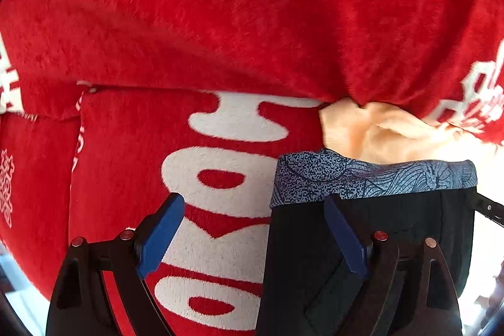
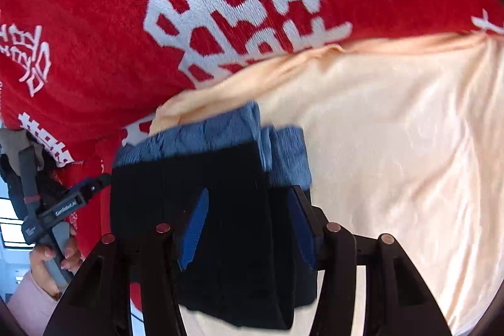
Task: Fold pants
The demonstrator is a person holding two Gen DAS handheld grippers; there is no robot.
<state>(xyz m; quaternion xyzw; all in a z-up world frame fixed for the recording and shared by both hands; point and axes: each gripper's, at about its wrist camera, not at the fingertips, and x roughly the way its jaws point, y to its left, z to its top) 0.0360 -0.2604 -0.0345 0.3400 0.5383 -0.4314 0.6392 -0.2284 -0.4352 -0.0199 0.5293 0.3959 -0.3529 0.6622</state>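
The pants [image 1: 371,241] are black with a blue patterned band [image 1: 371,175] at the far edge, folded into a compact block. In the left wrist view my left gripper [image 1: 255,229] is open; its right finger lies over the pants' left edge, its left finger over the red blanket. In the right wrist view the pants [image 2: 226,194] lie between my right gripper's [image 2: 249,229] open fingers, the blue band [image 2: 220,134] just beyond the fingertips. Whether the jaws touch the cloth is unclear. The left gripper's body [image 2: 63,207] shows at the left, held by a hand.
A red fleece blanket [image 1: 220,21] with white characters covers the surface and bulges up behind the pants. A peach sheet [image 2: 393,131] lies to the right and under the pants; it also shows in the left wrist view [image 1: 371,131].
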